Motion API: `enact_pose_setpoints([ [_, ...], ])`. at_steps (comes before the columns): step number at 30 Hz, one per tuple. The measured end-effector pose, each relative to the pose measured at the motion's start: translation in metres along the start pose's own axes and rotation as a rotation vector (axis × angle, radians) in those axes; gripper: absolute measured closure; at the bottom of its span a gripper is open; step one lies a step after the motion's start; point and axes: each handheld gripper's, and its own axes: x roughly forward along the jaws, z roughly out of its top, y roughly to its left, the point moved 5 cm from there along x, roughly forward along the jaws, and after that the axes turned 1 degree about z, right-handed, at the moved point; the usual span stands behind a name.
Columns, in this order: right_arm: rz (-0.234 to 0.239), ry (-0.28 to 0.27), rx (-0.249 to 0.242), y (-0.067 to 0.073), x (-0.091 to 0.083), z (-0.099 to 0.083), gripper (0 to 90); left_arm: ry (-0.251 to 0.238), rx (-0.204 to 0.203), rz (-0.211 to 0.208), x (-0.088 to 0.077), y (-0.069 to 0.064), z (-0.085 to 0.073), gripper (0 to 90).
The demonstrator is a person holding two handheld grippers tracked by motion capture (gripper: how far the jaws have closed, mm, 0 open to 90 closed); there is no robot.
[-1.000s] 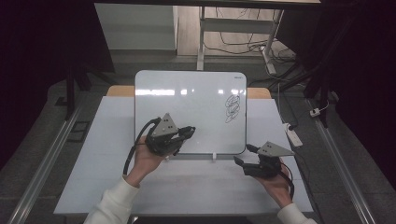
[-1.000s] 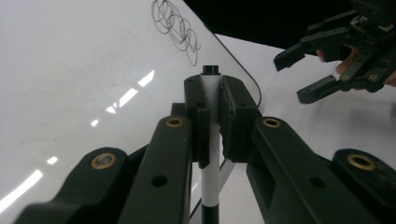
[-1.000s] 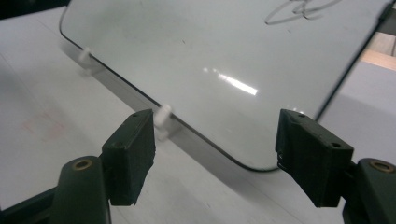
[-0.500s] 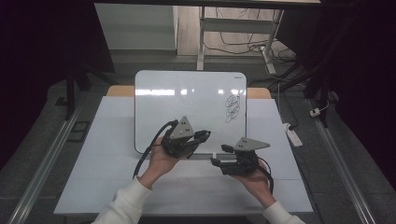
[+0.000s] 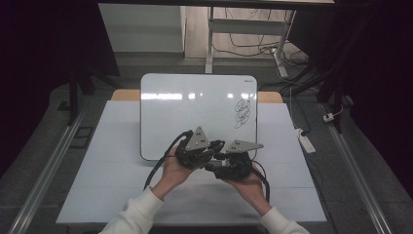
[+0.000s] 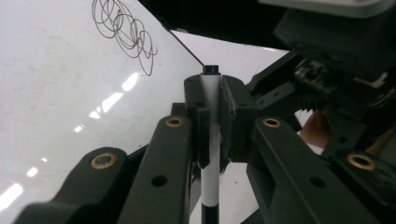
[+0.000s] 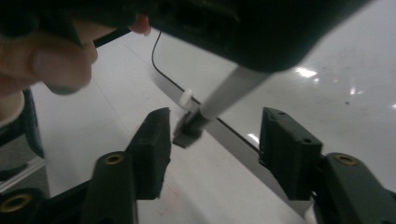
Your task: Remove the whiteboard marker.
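A white marker (image 6: 209, 182) with a black end (image 6: 211, 70) is clamped upright in my left gripper (image 6: 215, 93), whose jaws are shut on its barrel. In the right gripper view the marker's black cap end (image 7: 188, 129) hangs between the parted jaws of my right gripper (image 7: 215, 126), which is open and not touching it. In the high view the left gripper (image 5: 218, 145) and right gripper (image 5: 209, 165) meet nose to nose at the front edge of the whiteboard (image 5: 190, 112). Black scribbles (image 5: 242, 113) mark the board's right side.
The whiteboard lies on a white table (image 5: 112, 190) with a wooden strip at its far edge. A white power strip (image 5: 305, 141) lies off the table's right edge. Desk legs and cables (image 5: 253, 44) stand on the floor behind.
Both hands have come together from the board's two front corners to its front middle. The right gripper swung left until the marker's cap end sat between its open jaws.
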Motion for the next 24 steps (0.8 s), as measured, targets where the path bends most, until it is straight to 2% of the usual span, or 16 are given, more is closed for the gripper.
enact_pose_setpoints([
  [2,0.005,0.003,0.010,0.000,0.001,0.000,48.7,0.000,0.002,0.000,0.001,-0.002,0.000,81.1],
  [3,0.010,0.009,0.030,0.000,0.004,0.000,54.1,0.002,0.008,-0.002,0.002,-0.003,0.000,81.1],
  [4,0.010,0.009,0.030,0.000,0.004,0.000,54.1,0.002,0.008,-0.002,0.002,-0.003,0.000,81.1],
  [5,0.030,0.012,0.047,0.000,0.006,0.000,58.1,0.000,0.007,-0.003,0.003,-0.004,0.000,81.0],
  [10,0.052,0.025,0.076,0.001,0.009,0.000,68.2,0.009,0.016,-0.005,0.005,-0.006,-0.001,81.0],
  [15,0.055,0.032,0.120,-0.004,0.009,-0.002,74.5,0.002,0.025,-0.003,0.004,-0.007,-0.001,80.7],
  [18,0.037,0.031,0.121,-0.007,0.009,-0.003,77.2,-0.003,0.027,-0.011,0.004,-0.008,-0.001,78.6],
  [19,0.032,0.029,0.117,-0.008,0.008,-0.003,77.3,-0.006,0.022,-0.016,0.003,-0.009,0.000,77.5],
  [23,0.020,0.014,0.103,-0.009,0.006,-0.002,77.5,-0.011,0.015,-0.017,-0.003,-0.009,-0.001,59.2],
  [24,0.007,-0.002,0.098,-0.013,0.002,-0.001,77.5,-0.019,0.005,-0.005,-0.012,-0.007,-0.004,55.5],
])
